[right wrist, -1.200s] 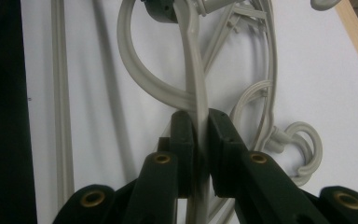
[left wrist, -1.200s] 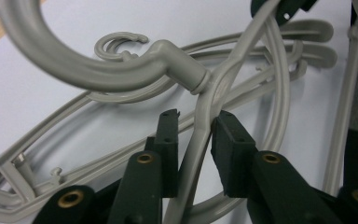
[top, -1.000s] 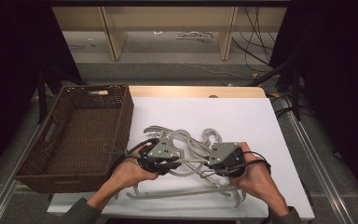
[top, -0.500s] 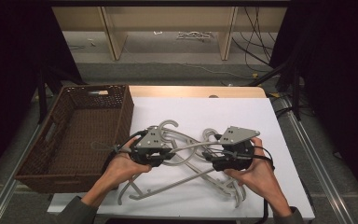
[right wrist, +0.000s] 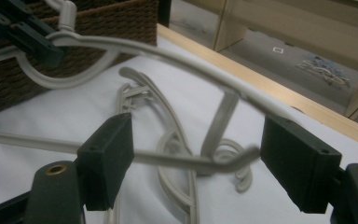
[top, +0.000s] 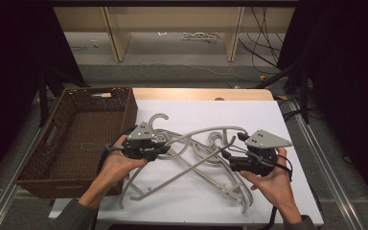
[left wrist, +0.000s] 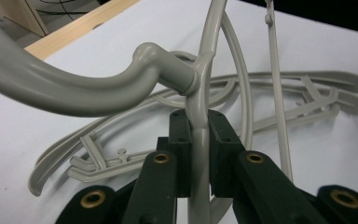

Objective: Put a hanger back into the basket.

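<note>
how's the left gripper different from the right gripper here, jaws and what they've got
The left gripper has its jaws shut on a grey hanger just below the hook; the right gripper has just been opening, its jaws wide apart with a hanger arm passing between them, unpressed. The left one sits beside the basket; the right one is toward the table's far side from it. Both are black and hand-held over the white table.

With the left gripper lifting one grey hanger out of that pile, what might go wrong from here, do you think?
1. The lifted hanger crosses the other hangers on the white table, so it may snag and drag them.
2. The left gripper pinches only the thin frame below the hook; the hanger may swing or slip.
3. The right gripper has just been opening, so that end is unsupported.
</note>
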